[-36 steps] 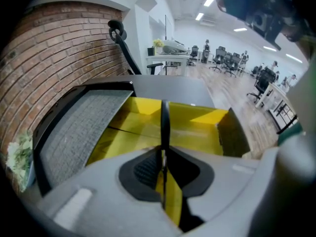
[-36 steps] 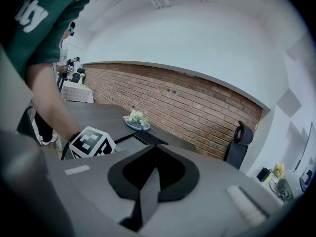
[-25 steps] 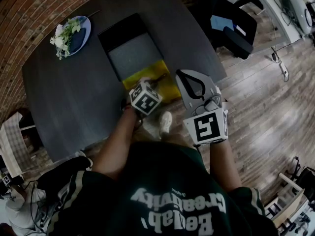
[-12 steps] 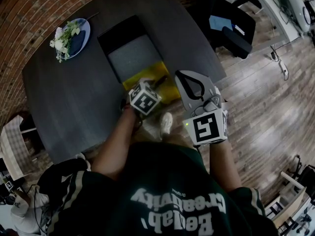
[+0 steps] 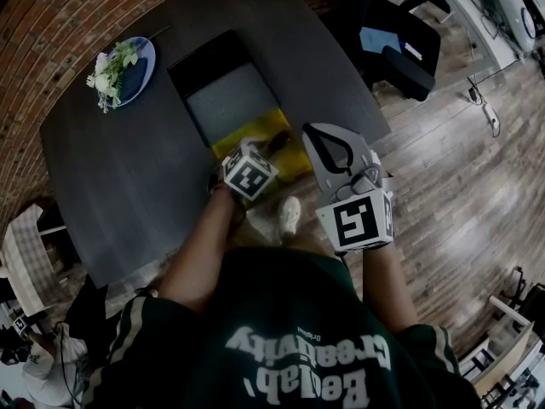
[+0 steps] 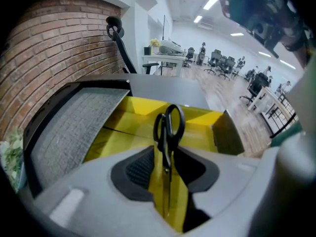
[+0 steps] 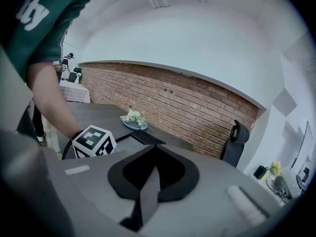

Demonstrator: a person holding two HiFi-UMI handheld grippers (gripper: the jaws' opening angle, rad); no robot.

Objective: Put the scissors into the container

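Black-handled scissors (image 6: 169,127) stand on edge between the jaws of my left gripper (image 6: 165,154), handles pointing away over the yellow container (image 6: 123,137). The jaws have just been opening, and yellow shows on both sides of the blades, so the pads do not press on them. In the head view the left gripper (image 5: 258,147) hangs over the yellow container (image 5: 291,164), with the scissors (image 5: 274,141) dark beside its marker cube. My right gripper (image 5: 313,131) is held off the table's near edge, right of the container, its jaws shut on nothing (image 7: 155,149).
A black tray with a grey lining (image 5: 228,96) lies just beyond the yellow container on the dark table (image 5: 128,169). A blue plate with flowers (image 5: 123,65) sits at the far left. An office chair (image 5: 400,54) stands beyond the table's right edge.
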